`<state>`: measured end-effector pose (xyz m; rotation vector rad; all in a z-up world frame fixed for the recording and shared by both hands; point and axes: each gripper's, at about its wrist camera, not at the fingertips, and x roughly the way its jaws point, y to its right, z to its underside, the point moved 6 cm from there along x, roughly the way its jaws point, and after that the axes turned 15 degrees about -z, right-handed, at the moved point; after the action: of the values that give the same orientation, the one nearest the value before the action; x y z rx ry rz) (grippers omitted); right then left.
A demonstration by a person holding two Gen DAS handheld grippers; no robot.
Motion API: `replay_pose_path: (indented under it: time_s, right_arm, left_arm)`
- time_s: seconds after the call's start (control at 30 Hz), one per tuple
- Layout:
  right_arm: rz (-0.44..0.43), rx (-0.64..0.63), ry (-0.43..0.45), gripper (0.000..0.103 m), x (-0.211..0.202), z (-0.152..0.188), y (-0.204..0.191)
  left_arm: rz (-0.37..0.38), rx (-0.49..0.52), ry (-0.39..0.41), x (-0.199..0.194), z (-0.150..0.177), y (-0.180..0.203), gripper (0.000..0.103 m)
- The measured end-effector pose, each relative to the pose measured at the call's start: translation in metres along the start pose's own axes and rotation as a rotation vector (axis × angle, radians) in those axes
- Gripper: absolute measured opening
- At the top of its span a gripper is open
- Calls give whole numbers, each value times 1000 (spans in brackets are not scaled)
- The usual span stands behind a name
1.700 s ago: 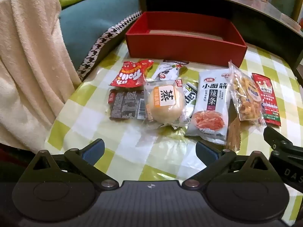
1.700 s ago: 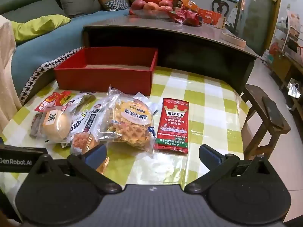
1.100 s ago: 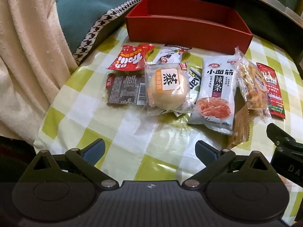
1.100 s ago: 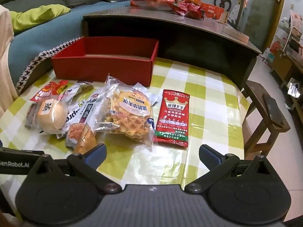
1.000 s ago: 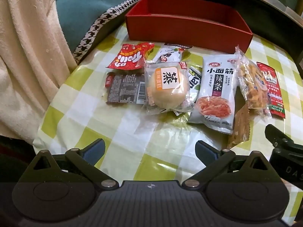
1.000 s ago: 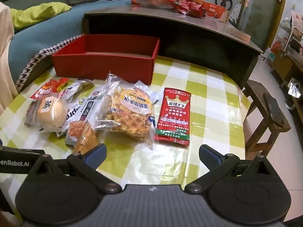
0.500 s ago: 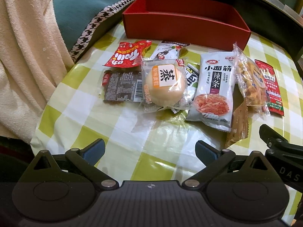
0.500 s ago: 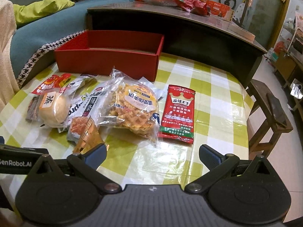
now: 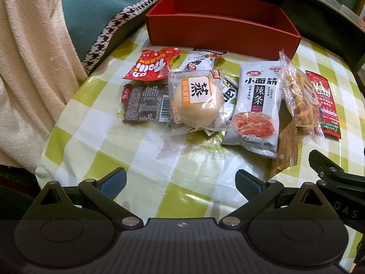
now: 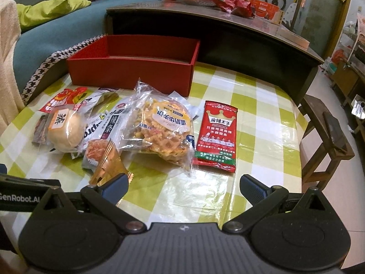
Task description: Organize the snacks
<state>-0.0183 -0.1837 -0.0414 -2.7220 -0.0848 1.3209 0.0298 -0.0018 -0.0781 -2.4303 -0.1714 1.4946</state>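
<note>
Several snack packets lie in a row on the green-checked table (image 9: pixel 141 150). A wrapped steamed cake (image 9: pixel 195 97) sits in the middle, beside a white spicy-strip bag (image 9: pixel 256 105), a waffle bag (image 10: pixel 159 127) and a red spicy packet (image 10: pixel 216 134). A red puffed-snack bag (image 9: pixel 150 65) and a dark packet (image 9: pixel 143 105) lie at the left. An empty red box (image 9: pixel 219 32) stands behind them; it also shows in the right wrist view (image 10: pixel 134 68). My left gripper (image 9: pixel 180 178) is open and empty, short of the cake. My right gripper (image 10: pixel 183 186) is open and empty, short of the red packet.
A cream towel (image 9: pixel 27 68) hangs at the left beside a teal sofa (image 10: pixel 57 22). A dark low table (image 10: pixel 228 34) with fruit and snacks stands behind the box. A wooden stool (image 10: pixel 328 134) stands at the right past the table edge.
Both grippers have moved slightly forward and lower toward the snacks; the packets look nearer. Both stay open and nothing was picked up.
</note>
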Motion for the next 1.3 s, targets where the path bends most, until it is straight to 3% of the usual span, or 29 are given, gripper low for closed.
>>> replay_pose_path:
  time_s: [0.5,1.3]
  right_arm:
    - [-11,28,-21,103,7,0,4]
    - [-123,35,-21,103,23,-18,-17]
  left_arm:
    - [22,-7,-30,8,-2,-3,102]
    - [23,-39,-82,29,-3,-18,102]
